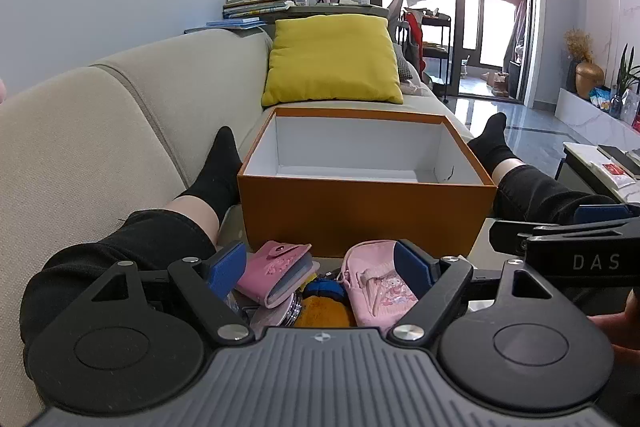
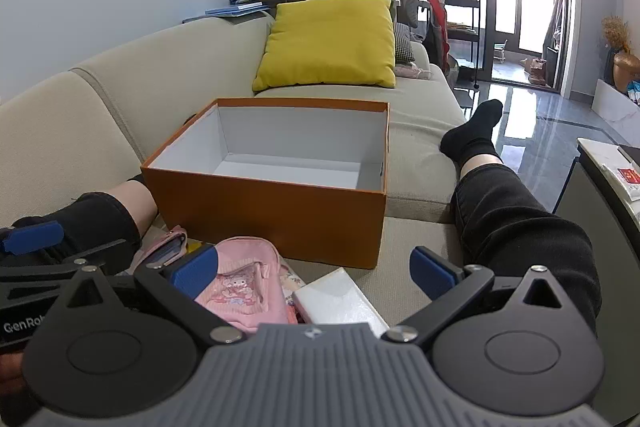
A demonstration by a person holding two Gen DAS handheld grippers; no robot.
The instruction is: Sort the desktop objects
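An empty orange box (image 1: 360, 211) with a white inside stands on the sofa between the person's legs; it also shows in the right wrist view (image 2: 264, 215). In front of it lies a pile: a pink card wallet (image 1: 276, 275), a pink pouch (image 1: 376, 287) with a cartoon print, a yellow and blue toy (image 1: 324, 303). My left gripper (image 1: 324, 267) is open above the pile, its blue pads either side. My right gripper (image 2: 316, 271) is open over the pink pouch (image 2: 240, 279) and a white packet (image 2: 340, 303).
A yellow cushion (image 1: 332, 63) leans behind the box. The person's legs in black socks (image 2: 476, 135) lie on both sides of the box. A low table (image 2: 608, 167) with books stands at the right. The sofa back (image 1: 100, 131) runs along the left.
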